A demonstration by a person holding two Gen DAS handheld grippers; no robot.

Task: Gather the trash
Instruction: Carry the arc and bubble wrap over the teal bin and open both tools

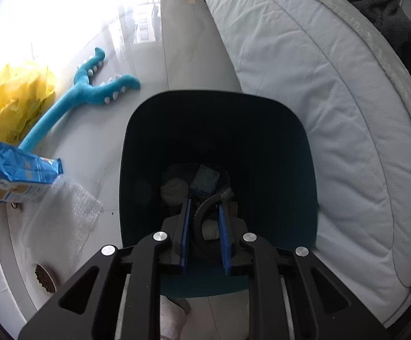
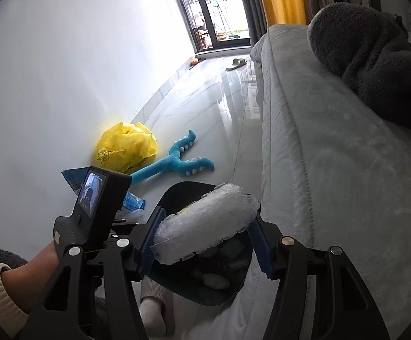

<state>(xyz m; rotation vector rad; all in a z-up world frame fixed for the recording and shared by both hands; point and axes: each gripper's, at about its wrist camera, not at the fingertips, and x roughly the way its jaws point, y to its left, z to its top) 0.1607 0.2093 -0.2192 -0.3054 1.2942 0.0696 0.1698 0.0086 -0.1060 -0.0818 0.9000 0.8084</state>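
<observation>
Dropping-off step. Right gripper [image 2: 205, 243] pinches a bubble-wrap roll [image 2: 205, 223] at frame centre, directly above the dark bin [image 2: 177, 280]. Roll's long axis runs lower left to upper right, across the jaws. Next move, likely: lower and release. Left gripper [image 1: 204, 235], fingers nearly together and holding nothing, points into the bin.

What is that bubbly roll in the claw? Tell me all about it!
The bubble wrap is clear plastic rolled into a fat, crinkly bundle, with a bit of yellow showing at its top. The right gripper squeezes it between blue pads, lying sideways above the dark bin beside the grey sofa.
</observation>
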